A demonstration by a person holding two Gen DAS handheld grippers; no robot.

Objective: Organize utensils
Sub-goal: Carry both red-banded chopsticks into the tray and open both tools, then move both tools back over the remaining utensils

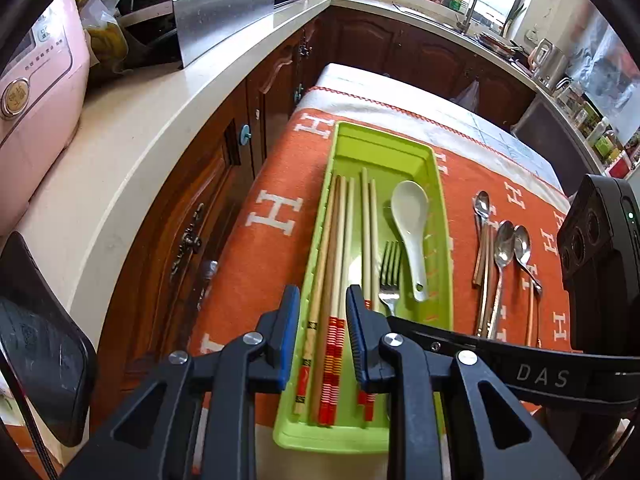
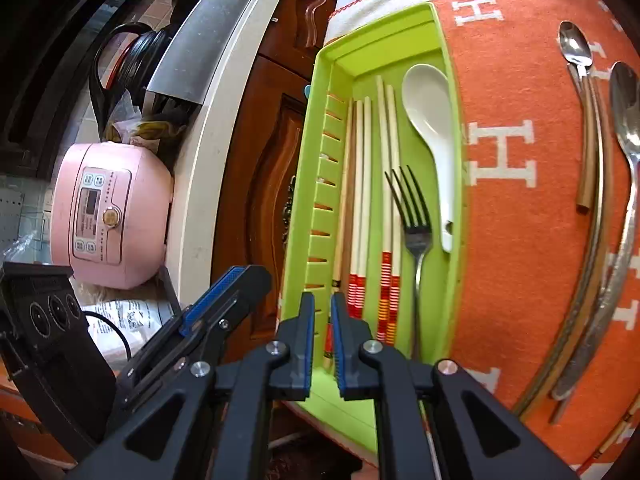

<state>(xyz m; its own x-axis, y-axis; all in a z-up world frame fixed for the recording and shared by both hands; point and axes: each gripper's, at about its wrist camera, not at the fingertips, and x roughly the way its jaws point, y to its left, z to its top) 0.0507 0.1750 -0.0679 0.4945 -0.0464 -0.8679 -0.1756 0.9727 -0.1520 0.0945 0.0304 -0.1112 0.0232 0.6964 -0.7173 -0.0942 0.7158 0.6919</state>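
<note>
Left wrist view: the left gripper (image 1: 322,294) hovers released, jaws apart, over the near end of a green tray (image 1: 424,152) lying on an orange cloth (image 1: 264,176). Inside the tray lie chopsticks (image 1: 338,240), a fork (image 1: 390,272) and a white ceramic spoon (image 1: 410,216). Metal spoons (image 1: 505,248) rest on the cloth to the tray's right, well apart from it. Right wrist view: the right gripper (image 2: 322,300) has its jaws nearly closed, a narrow gap between them, grasping nothing, above the tray's near end.
</note>
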